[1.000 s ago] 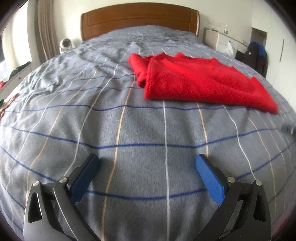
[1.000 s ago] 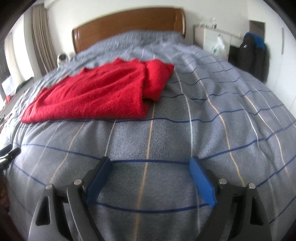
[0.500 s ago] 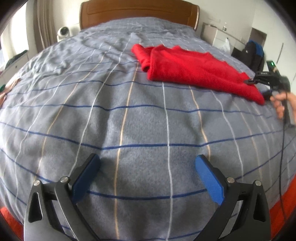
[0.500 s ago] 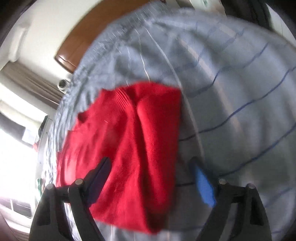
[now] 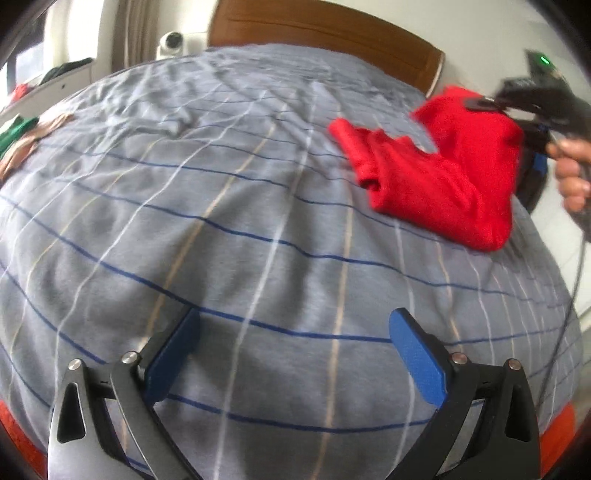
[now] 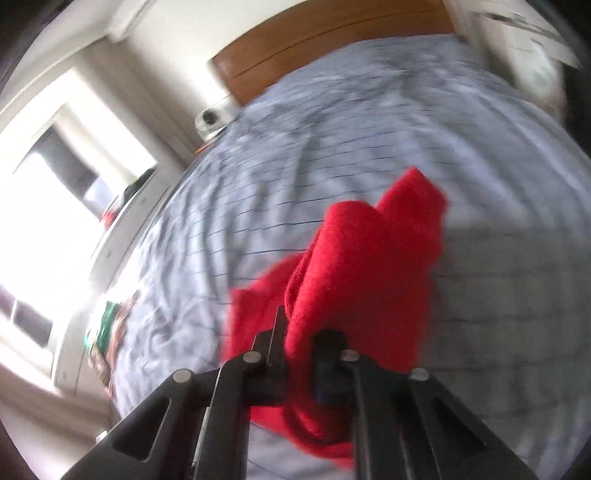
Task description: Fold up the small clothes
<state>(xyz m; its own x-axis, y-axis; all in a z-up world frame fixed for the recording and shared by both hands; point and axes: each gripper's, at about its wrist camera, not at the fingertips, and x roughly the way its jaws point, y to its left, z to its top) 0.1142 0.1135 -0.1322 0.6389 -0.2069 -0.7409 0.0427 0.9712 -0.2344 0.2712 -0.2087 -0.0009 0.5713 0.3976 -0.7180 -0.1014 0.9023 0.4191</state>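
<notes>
A red garment lies partly folded on the grey checked bed cover, at the right of the left wrist view. My right gripper is shut on the red garment and lifts one edge off the bed; it also shows in the left wrist view, held by a hand. My left gripper is open and empty, low over the bed cover, well short of the garment.
A wooden headboard stands at the far end. A small white camera sits beside it. Other clothes lie at the bed's left edge. A bright window is on the left.
My right gripper has closed on the red garment's edge and lifted it, folding it over. My left gripper has turned left and stayed open.
</notes>
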